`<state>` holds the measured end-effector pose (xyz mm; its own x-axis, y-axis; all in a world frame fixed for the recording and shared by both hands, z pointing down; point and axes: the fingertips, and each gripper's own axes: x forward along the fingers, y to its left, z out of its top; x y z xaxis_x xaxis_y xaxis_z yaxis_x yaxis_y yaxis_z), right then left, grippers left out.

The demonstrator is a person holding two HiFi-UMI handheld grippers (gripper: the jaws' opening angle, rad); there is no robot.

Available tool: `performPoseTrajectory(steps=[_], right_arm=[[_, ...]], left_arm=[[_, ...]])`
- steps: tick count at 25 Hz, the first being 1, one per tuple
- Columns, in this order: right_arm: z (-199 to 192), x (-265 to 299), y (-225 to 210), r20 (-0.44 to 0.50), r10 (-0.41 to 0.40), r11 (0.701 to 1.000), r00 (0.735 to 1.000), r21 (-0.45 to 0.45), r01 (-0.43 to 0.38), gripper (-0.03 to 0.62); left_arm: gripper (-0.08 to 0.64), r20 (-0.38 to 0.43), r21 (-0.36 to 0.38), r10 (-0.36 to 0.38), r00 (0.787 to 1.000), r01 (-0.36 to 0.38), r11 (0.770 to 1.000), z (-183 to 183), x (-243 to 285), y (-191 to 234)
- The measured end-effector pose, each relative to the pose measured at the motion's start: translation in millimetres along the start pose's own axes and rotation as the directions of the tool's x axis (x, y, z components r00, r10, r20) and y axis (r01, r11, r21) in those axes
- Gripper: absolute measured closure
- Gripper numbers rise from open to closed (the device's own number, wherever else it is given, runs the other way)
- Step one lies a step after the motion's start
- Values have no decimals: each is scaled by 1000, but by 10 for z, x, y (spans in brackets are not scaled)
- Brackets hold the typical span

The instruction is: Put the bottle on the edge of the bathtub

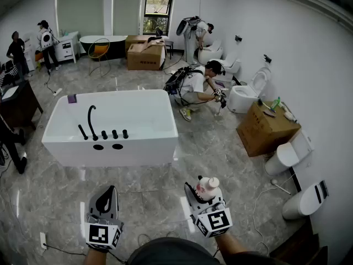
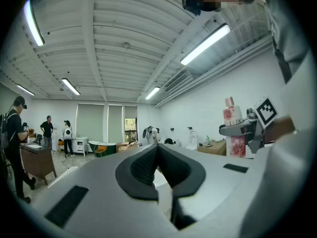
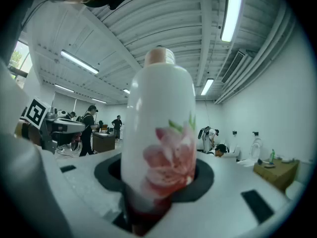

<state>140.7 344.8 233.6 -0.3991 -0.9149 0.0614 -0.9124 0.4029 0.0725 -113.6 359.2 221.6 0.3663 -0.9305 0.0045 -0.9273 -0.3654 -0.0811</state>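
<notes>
A white bottle (image 1: pixel 208 187) with a pink flower print and a pale cap stands upright between the jaws of my right gripper (image 1: pixel 203 195), which is shut on its lower part. It fills the right gripper view, where the bottle (image 3: pixel 161 133) rises out of the right gripper (image 3: pixel 157 185). My left gripper (image 1: pixel 106 202) hovers beside it at the lower left, shut and empty; in its own view the left gripper (image 2: pixel 158 170) has its pads together. The white bathtub (image 1: pixel 110 156) stands ahead on the grey floor, with a black faucet (image 1: pixel 91 120) on its near rim.
A small purple item (image 1: pixel 72 98) lies on the tub's far left corner. A cardboard box (image 1: pixel 267 128) and toilets (image 1: pixel 288 157) line the right wall. A person (image 1: pixel 196 87) crouches behind the tub. More people stand far left. A cable (image 1: pixel 265 203) lies on the floor.
</notes>
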Motion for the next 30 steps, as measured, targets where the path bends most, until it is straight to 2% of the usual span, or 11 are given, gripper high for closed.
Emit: performPoseTrajectory(steps=[14, 19, 30], right_arm=[[-33, -42, -61, -2, 21, 1000, 1000, -6, -21, 393], [-36, -43, -82, -3, 28, 999, 1000, 21, -27, 392], [-139, -27, -246, 1, 51, 998, 999, 37, -51, 391]], left_arm=[[560, -11, -25, -26, 1000, 26, 999, -38, 92, -209], [560, -20, -34, -47, 999, 46, 998, -35, 150, -260], [560, -26, -20, -27, 999, 26, 999, -68, 323, -371]])
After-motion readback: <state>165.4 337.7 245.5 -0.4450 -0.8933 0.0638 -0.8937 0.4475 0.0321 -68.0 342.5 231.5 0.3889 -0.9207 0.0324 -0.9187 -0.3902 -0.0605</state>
